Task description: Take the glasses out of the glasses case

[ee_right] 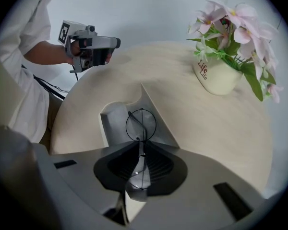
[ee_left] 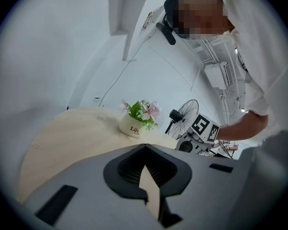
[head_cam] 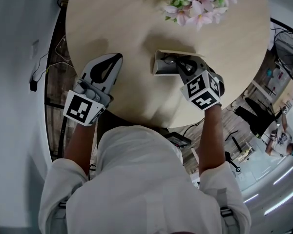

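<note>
At the near edge of the round bench [head_cam: 136,28], my right claw [ee_right: 140,143] is pinching the thin wire-framed glasses [ee_right: 141,128], its jaws pressed together on the frame. One round lens is standing upright just beyond the tips. The glasses are sitting directly over the open glasses case [ee_right: 114,123], which is lying on the bench with its grey lining showing and its pale lid [ee_right: 156,121] tipped back on the far side. Whether the frame is touching the lining or hanging just clear of it, I cannot tell. In the head view the same claw [head_cam: 179,62] is reaching into the case [head_cam: 162,65] from the right.

Well to the left, my left claw [ee_left: 144,148] is hovering above the bench with its jaws pressed together and nothing between them, pointing across the tabletop. From above [head_cam: 118,58] it is lying apart from the case.

Further across the bench, a cream flowerpot [ee_right: 216,75] is standing upright, filled with pink flowers [ee_right: 230,23] and green leaves. Beyond the bench, a black fan [ee_left: 187,114] is standing against the white wall.
</note>
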The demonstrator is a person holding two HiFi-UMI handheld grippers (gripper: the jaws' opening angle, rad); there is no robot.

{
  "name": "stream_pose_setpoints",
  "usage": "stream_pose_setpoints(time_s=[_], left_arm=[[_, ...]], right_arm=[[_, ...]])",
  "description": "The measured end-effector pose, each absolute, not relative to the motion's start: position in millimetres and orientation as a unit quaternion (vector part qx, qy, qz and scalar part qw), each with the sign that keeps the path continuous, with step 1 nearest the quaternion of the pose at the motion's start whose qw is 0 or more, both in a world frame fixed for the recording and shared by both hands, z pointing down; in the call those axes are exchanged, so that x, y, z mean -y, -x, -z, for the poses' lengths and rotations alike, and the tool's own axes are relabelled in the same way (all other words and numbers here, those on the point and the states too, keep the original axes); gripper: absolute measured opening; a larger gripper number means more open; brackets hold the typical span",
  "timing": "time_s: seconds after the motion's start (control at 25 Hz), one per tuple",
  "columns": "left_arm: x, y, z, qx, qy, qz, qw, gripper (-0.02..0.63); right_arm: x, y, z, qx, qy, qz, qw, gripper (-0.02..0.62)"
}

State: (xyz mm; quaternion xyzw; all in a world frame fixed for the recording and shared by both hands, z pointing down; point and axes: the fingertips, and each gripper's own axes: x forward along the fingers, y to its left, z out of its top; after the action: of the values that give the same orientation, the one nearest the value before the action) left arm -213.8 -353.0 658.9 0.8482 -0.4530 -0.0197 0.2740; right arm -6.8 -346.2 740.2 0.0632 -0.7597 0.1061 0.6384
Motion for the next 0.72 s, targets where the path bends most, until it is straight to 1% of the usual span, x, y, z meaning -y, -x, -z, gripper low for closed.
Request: stream_pose_setpoints(time_s=[0.2,0.44,0.6,0.72], left_arm=[[348,213,-655,0.449,-0.851,0.017,0.272,0.014],[338,209,-632,0.447,-0.86,0.014,0.247,0.014],[323,198,-602,0.448,-0.866,0.011,0.222,0.014],[305,183,-568,0.45,-0.872,0.013,0.194,0.014]], right_arm=[[352,3,-731,0.765,-0.085,-0.093,0.632,0.04],[353,3,-702,0.787,-0.121,-0.065,0.601,0.037],[347,4,-657,0.818,-0.15,-0.04,0.554,0.035],[335,-2,-610,0.85,-0.18,-0.039,0.494,0.035]])
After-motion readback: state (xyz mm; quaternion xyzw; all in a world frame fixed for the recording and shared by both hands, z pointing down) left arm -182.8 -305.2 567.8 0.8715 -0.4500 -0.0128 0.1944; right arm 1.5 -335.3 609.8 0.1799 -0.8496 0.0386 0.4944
